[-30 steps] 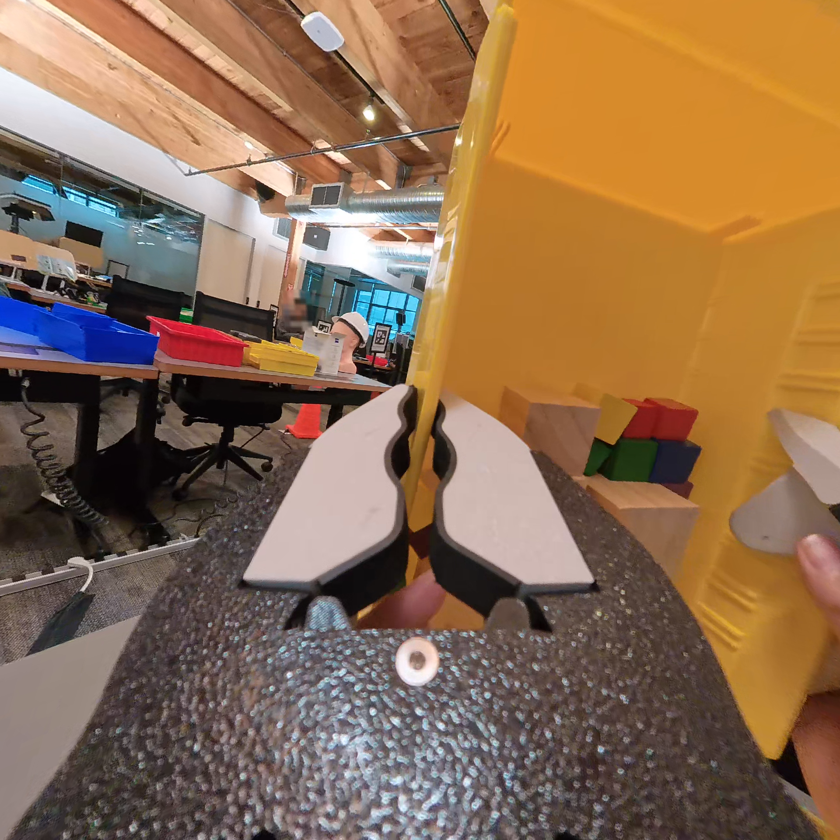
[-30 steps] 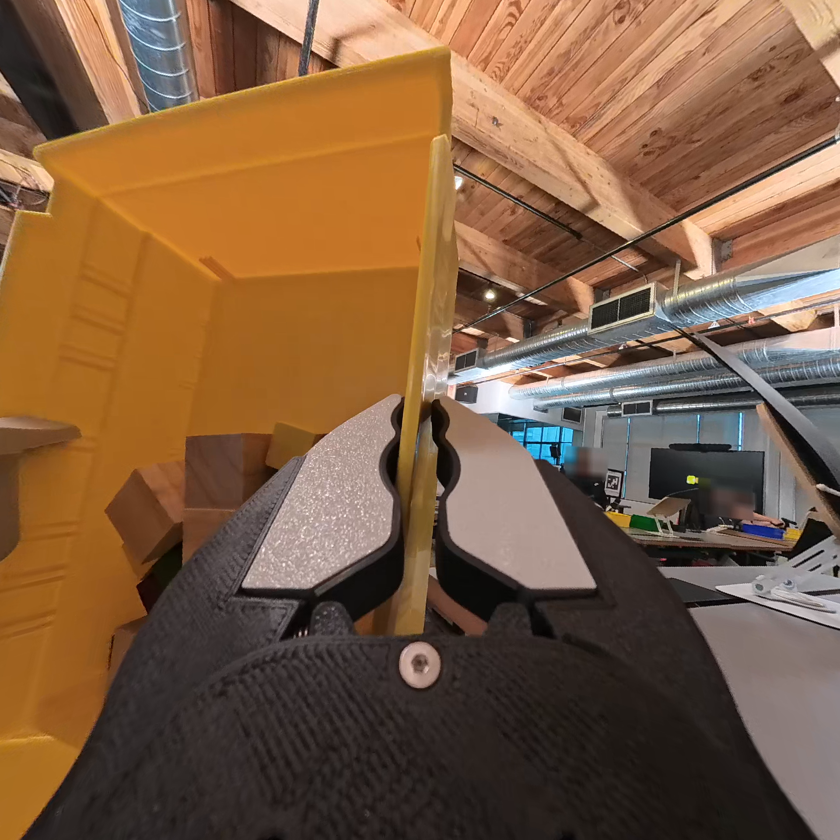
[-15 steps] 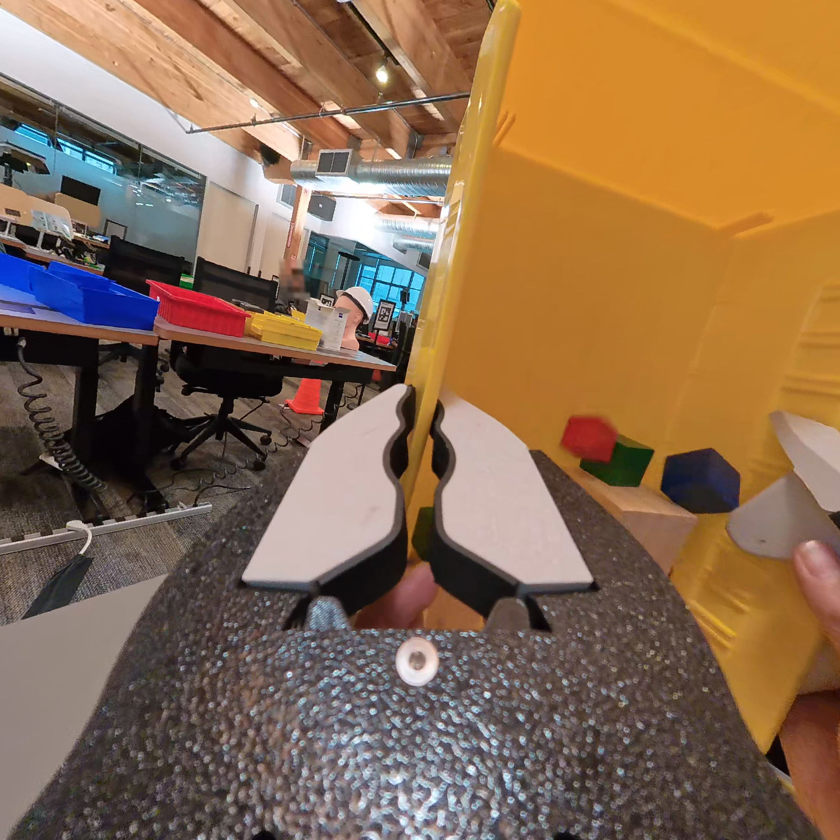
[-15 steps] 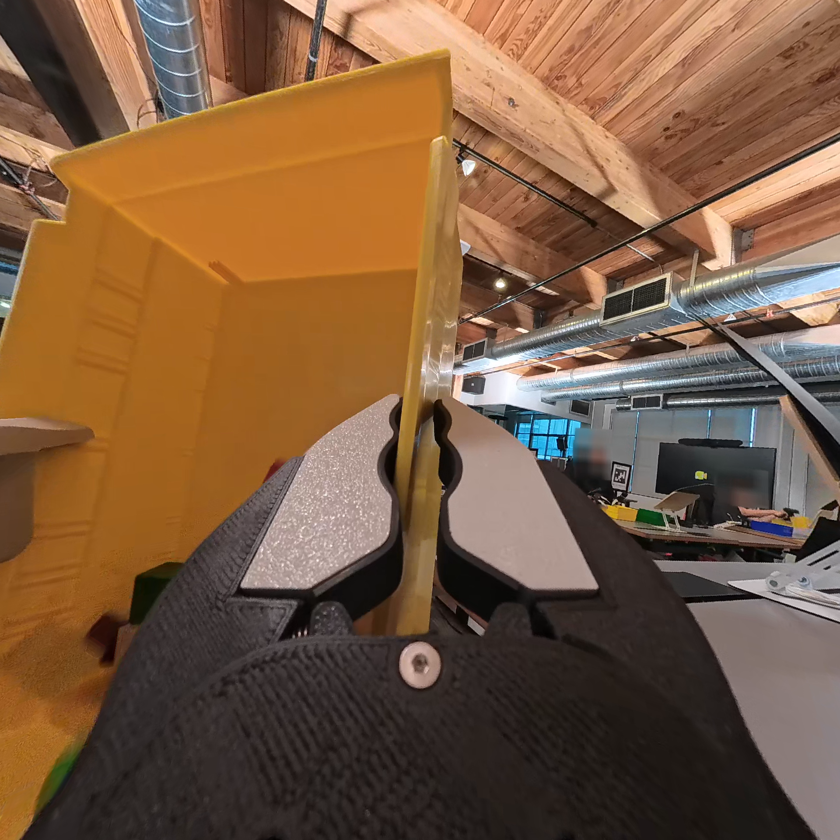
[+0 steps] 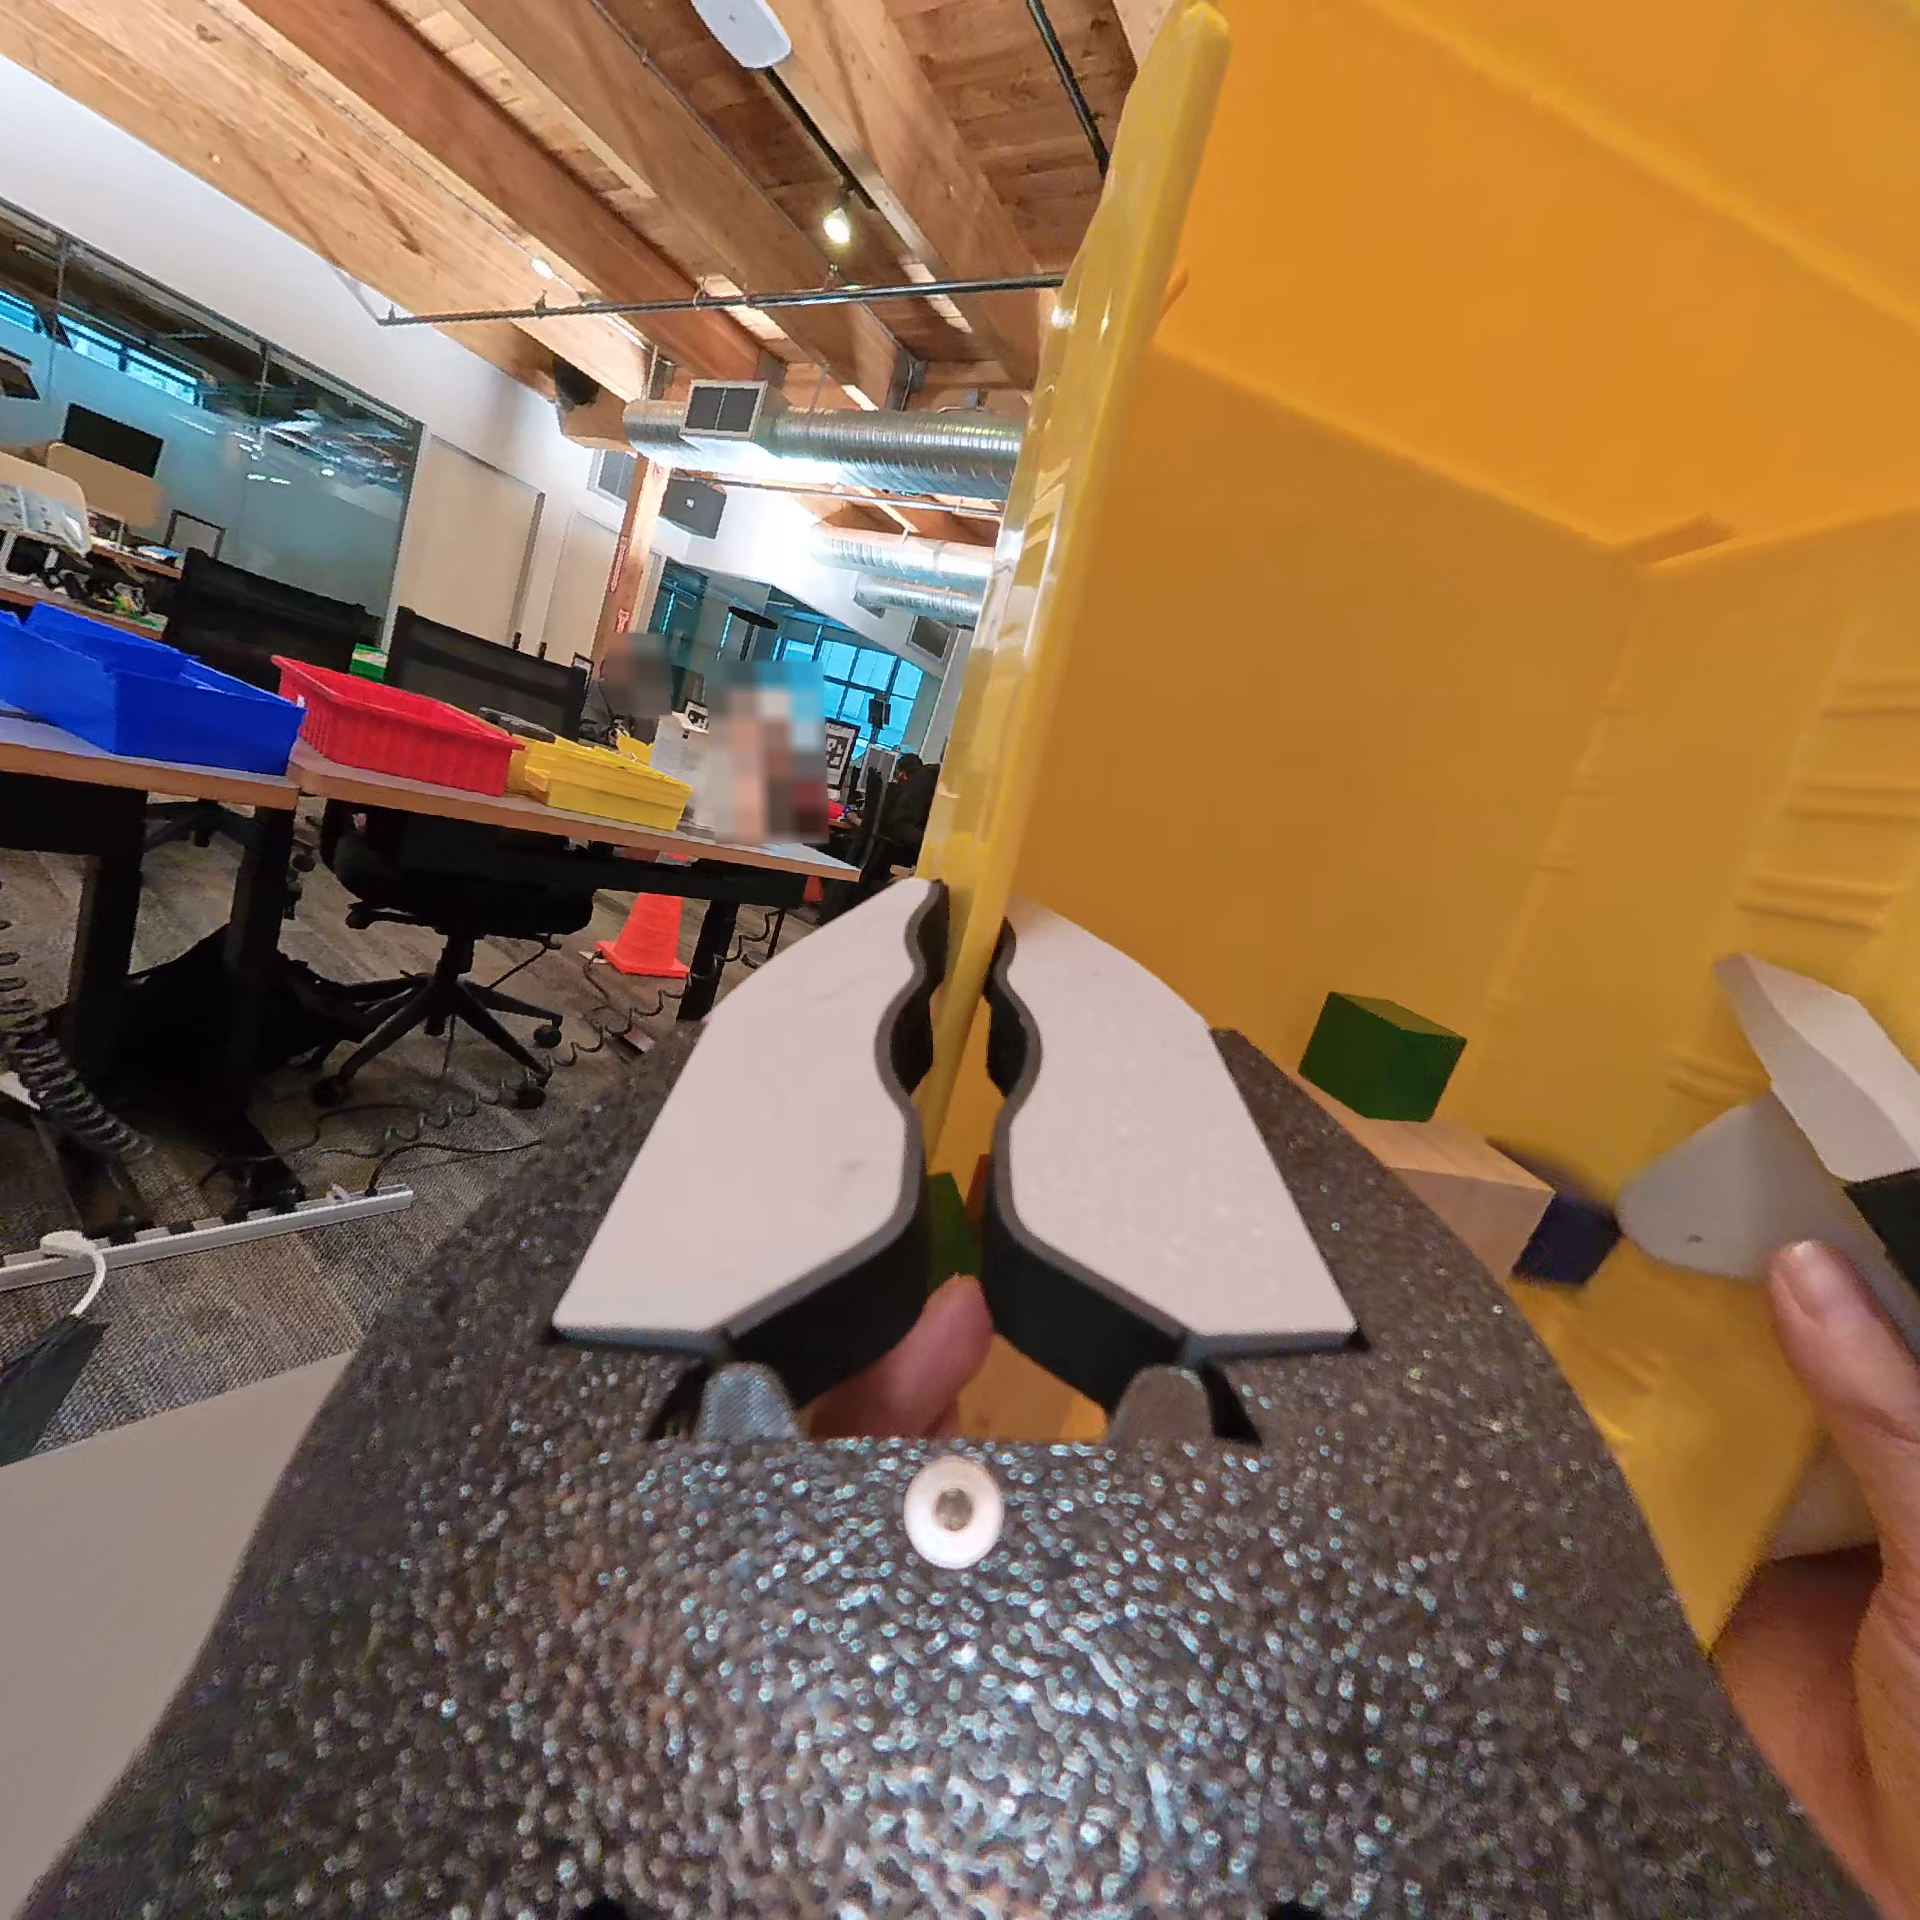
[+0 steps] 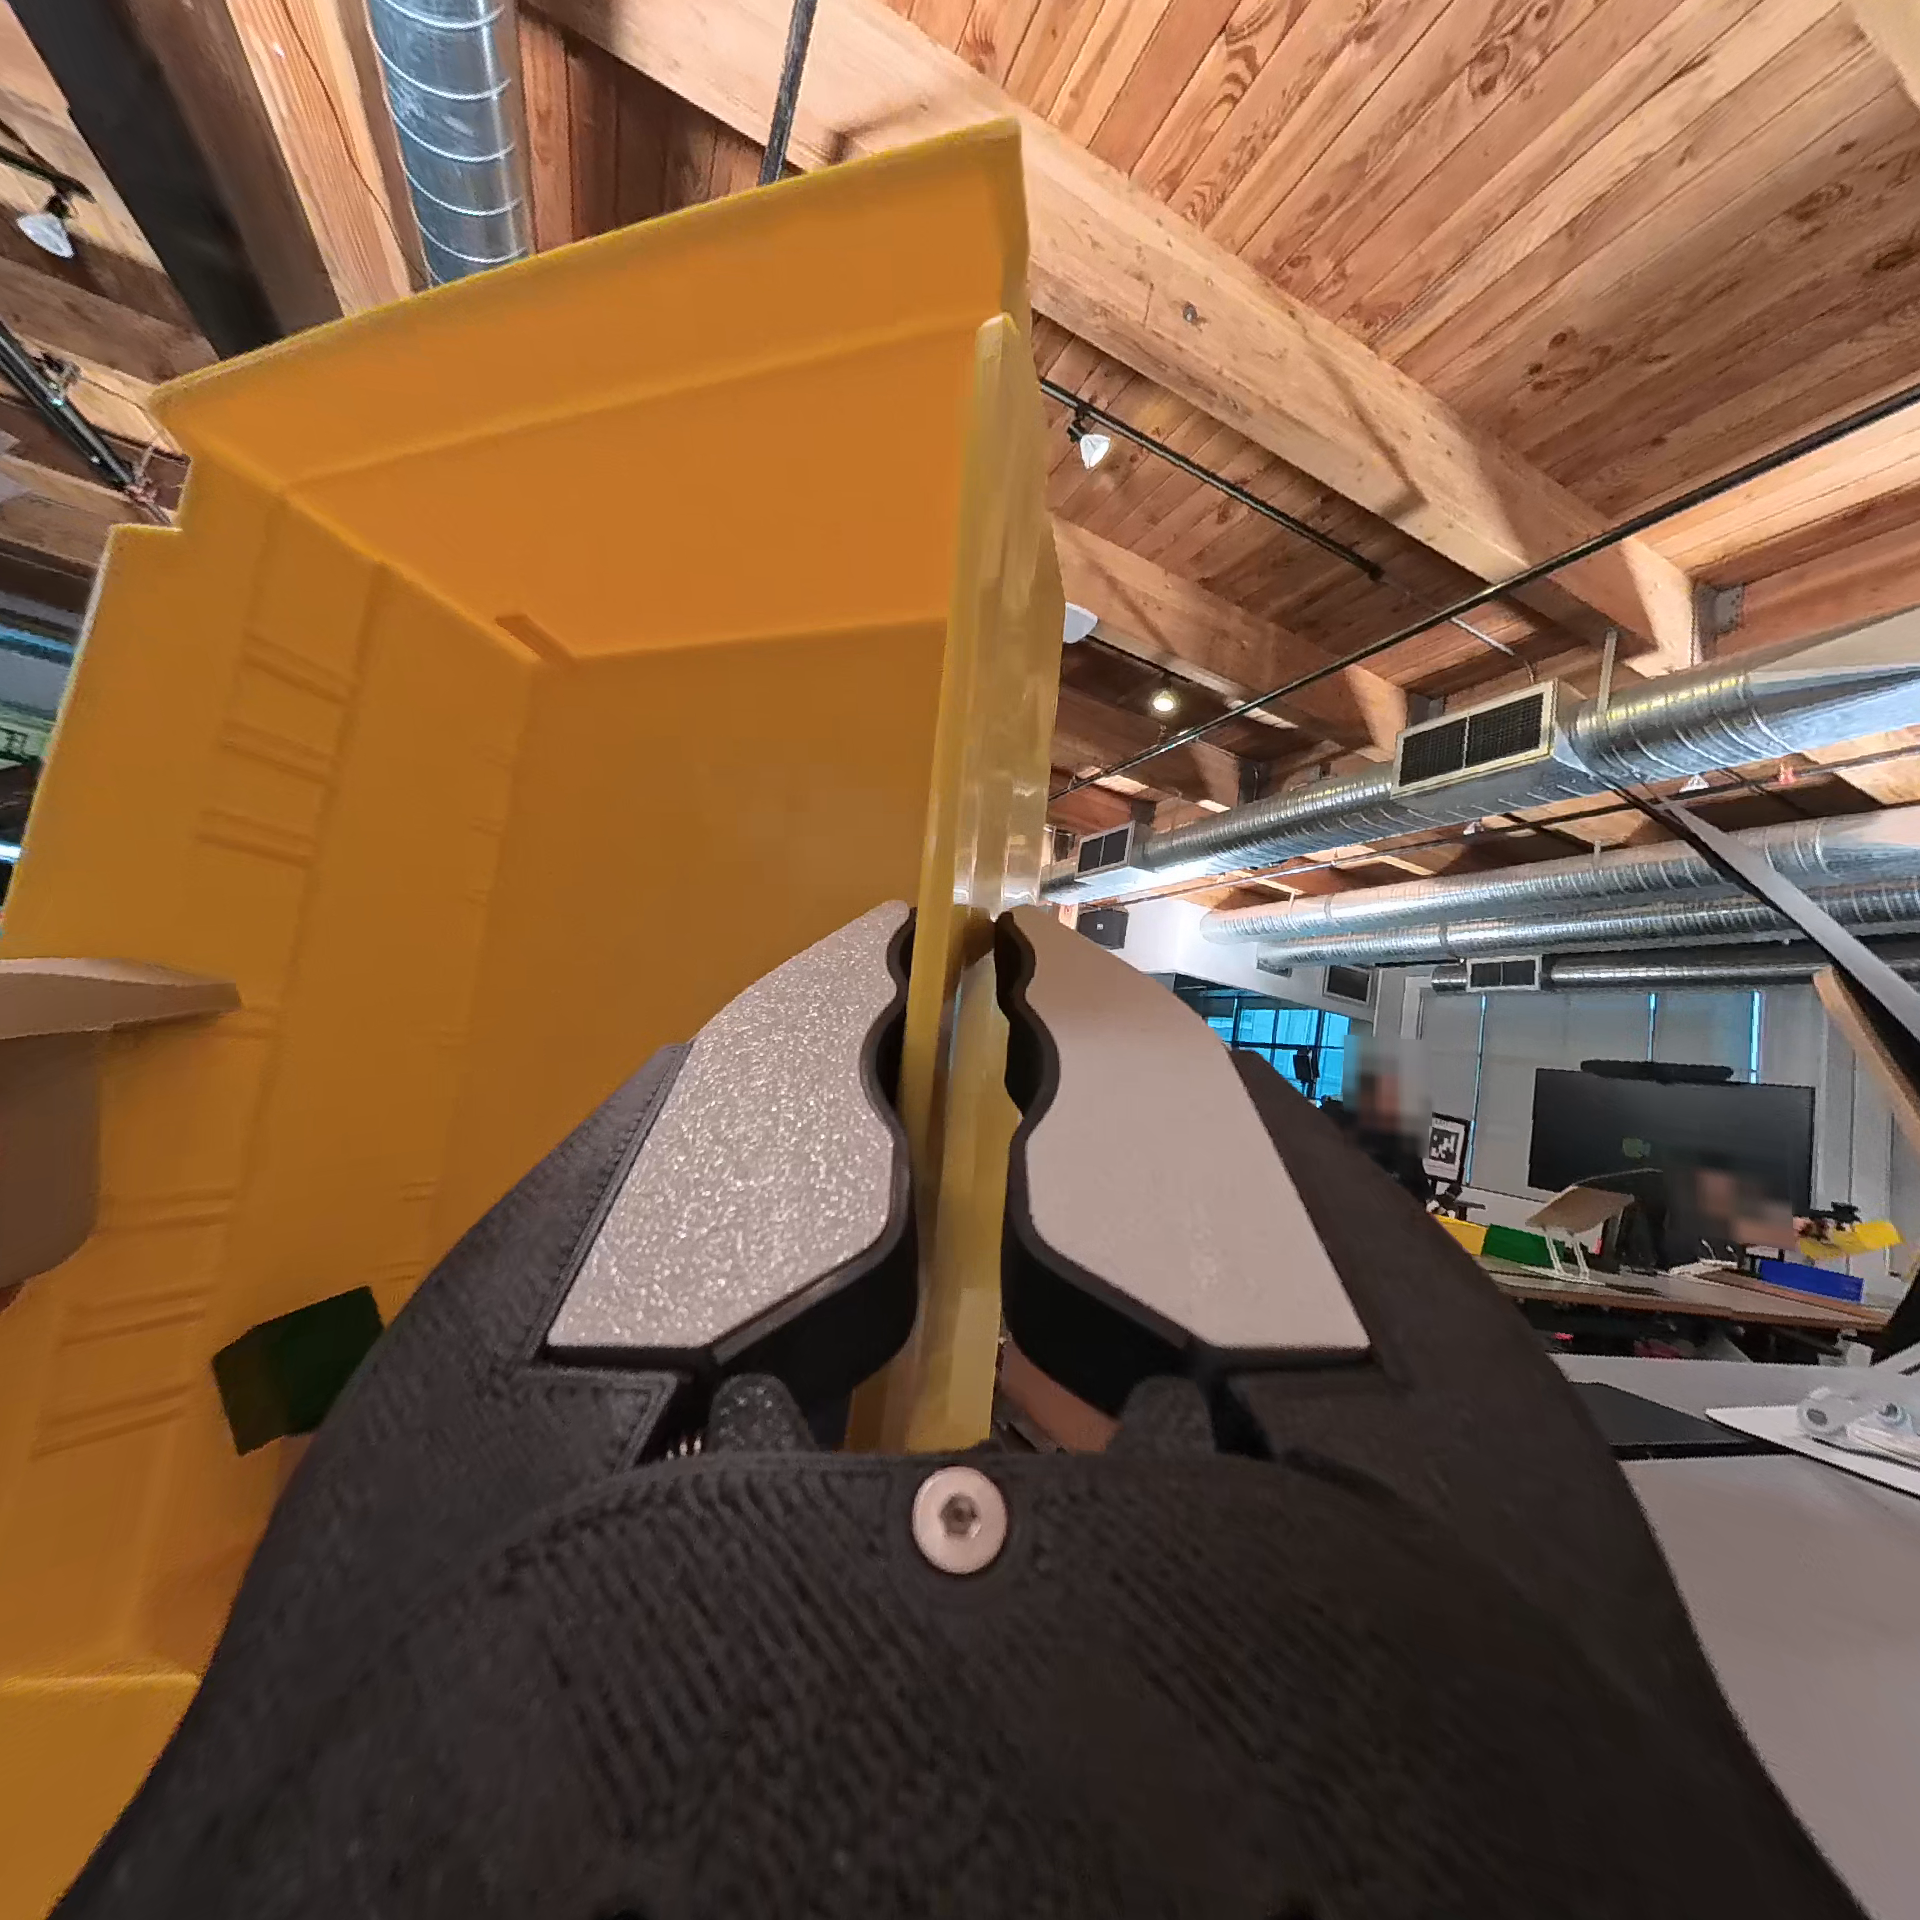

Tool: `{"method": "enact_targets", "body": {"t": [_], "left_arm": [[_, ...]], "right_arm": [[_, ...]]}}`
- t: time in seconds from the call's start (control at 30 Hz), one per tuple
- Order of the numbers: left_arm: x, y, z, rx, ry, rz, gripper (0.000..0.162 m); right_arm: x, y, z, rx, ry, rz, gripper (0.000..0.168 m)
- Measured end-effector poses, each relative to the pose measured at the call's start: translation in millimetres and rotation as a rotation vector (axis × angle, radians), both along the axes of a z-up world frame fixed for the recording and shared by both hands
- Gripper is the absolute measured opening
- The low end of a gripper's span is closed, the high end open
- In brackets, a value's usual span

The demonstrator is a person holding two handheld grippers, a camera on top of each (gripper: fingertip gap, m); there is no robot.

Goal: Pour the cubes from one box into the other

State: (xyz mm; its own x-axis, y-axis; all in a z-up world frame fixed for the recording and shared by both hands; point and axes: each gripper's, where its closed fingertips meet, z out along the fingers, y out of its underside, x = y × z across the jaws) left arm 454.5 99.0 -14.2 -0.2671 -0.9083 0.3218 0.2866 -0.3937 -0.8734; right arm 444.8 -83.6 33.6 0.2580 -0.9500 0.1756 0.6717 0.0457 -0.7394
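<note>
A yellow plastic box (image 5: 1351, 644) is held tipped up on end, its open side toward both cameras. My left gripper (image 5: 966, 914) is shut on one side wall of it. My right gripper (image 6: 954, 920) is shut on the opposite wall of the same box (image 6: 623, 831). In the left wrist view a green cube (image 5: 1377, 1055), a wooden block (image 5: 1455, 1195) and a blurred blue cube (image 5: 1569, 1242) lie low inside the box. The right gripper's fingers (image 5: 1808, 1081) and a hand (image 5: 1849, 1382) show at the right. In the right wrist view only one dark green cube (image 6: 296, 1366) shows. The other box is hidden.
Behind the box to the left stand desks with blue (image 5: 145, 696), red (image 5: 395, 727) and yellow bins (image 5: 608, 795), office chairs and an orange cone (image 5: 649, 935). A grey table surface (image 6: 1787, 1579) lies at the lower right in the right wrist view. Wooden ceiling beams and ducts are overhead.
The box has tipped up further. The pile of wooden and coloured cubes has slid down and mostly out of sight; only a few remain in view.
</note>
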Motion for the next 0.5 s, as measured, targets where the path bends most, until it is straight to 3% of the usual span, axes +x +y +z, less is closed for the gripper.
{"method": "enact_targets", "body": {"t": [0.5], "left_arm": [[0.3,-3.0,0.5,-0.06,-0.063,-0.047,0.004]], "right_arm": [[-12.1,1.0,8.3,-0.052,-0.082,-0.024,0.013]]}}
